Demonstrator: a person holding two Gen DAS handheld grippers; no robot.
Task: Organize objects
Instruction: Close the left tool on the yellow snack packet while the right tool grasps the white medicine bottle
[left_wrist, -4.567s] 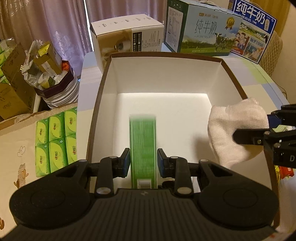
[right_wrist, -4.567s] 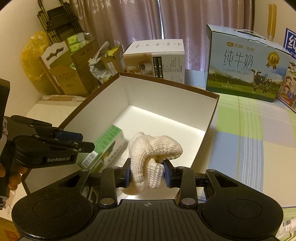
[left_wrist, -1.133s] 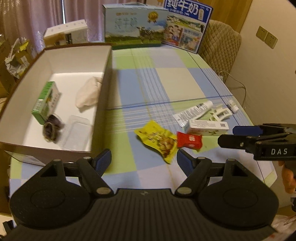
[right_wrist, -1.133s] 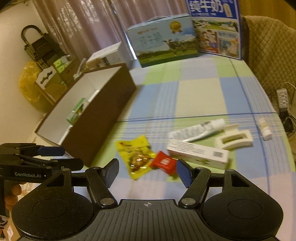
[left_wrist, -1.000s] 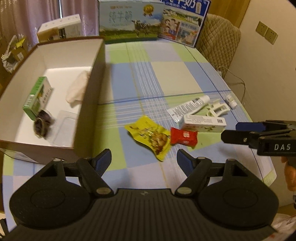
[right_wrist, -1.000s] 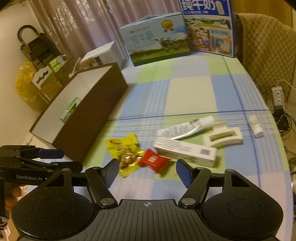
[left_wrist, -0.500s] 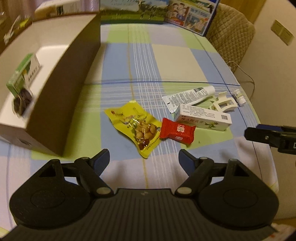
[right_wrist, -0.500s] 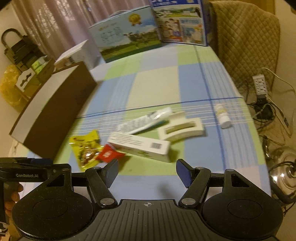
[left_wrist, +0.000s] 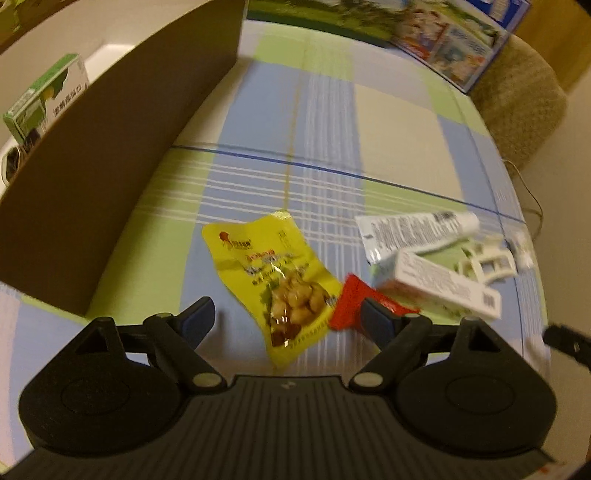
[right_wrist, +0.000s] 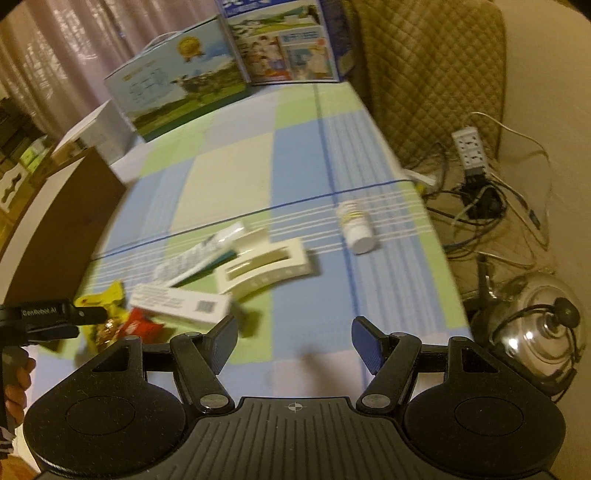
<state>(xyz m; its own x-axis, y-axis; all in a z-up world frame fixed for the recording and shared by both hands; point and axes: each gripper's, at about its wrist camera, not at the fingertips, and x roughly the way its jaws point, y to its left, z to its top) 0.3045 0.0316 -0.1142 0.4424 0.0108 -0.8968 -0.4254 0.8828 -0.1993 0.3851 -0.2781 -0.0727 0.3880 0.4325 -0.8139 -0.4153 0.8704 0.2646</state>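
The brown box (left_wrist: 122, 155) is cut by the left edge of the frame, and its wall hides most of the green carton (left_wrist: 40, 99). The red packet (left_wrist: 354, 306) is partly behind one finger of the left claw (left_wrist: 286, 317). The print on the tube (left_wrist: 417, 230) is too blurred to read.

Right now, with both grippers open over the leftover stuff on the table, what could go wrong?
The yellow snack packet overlaps the red packet, so the left gripper might catch both or neither. The small white bottle lies on its side near the table edge; a nudge from the right gripper could roll it off toward the cables.
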